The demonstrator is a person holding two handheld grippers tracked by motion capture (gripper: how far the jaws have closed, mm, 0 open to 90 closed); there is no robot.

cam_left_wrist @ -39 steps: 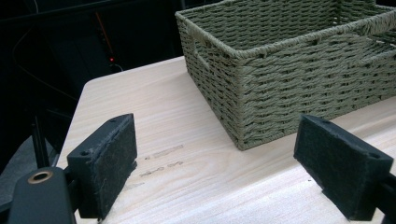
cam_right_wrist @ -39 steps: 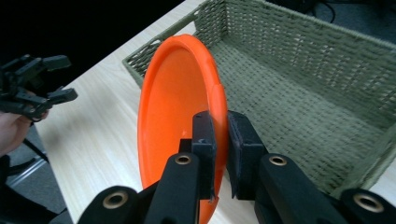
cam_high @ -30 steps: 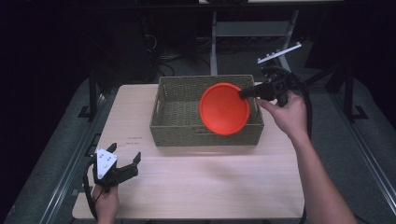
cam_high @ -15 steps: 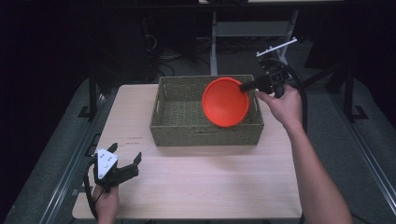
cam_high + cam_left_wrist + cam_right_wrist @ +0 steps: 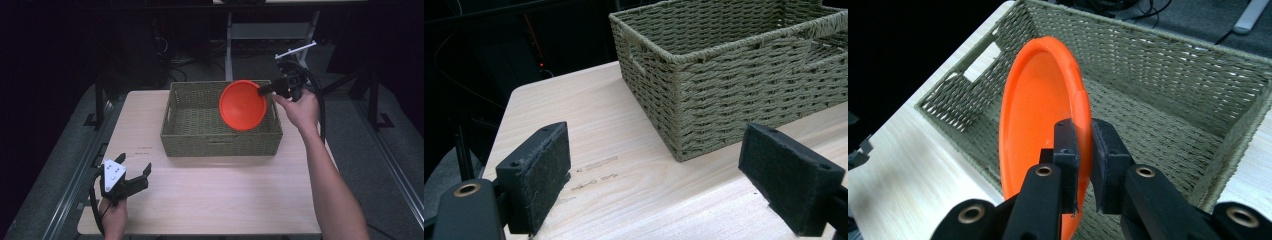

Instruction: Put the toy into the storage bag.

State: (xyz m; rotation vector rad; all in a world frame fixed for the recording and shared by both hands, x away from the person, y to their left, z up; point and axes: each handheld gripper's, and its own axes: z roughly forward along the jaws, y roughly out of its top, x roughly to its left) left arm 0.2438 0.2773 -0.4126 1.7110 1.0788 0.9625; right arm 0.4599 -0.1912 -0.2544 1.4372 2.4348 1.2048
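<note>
my right gripper [image 5: 264, 91] has its jaws clamped on the rim of the orange plate [image 5: 243, 105], tilted on edge over the woven basket [image 5: 190, 135]. my left gripper [image 5: 131, 183] rests wide open, holding nothing, on the table [image 5: 225, 200].

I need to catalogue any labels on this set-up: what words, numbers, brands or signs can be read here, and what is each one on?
No text can be read.
Light wooden table top: two short rows of faint printed marks near the left front corner of the woven olive-green basket, too small and blurred to read.
Orange plastic plate, basket and black jaws: no writing seen.
</note>
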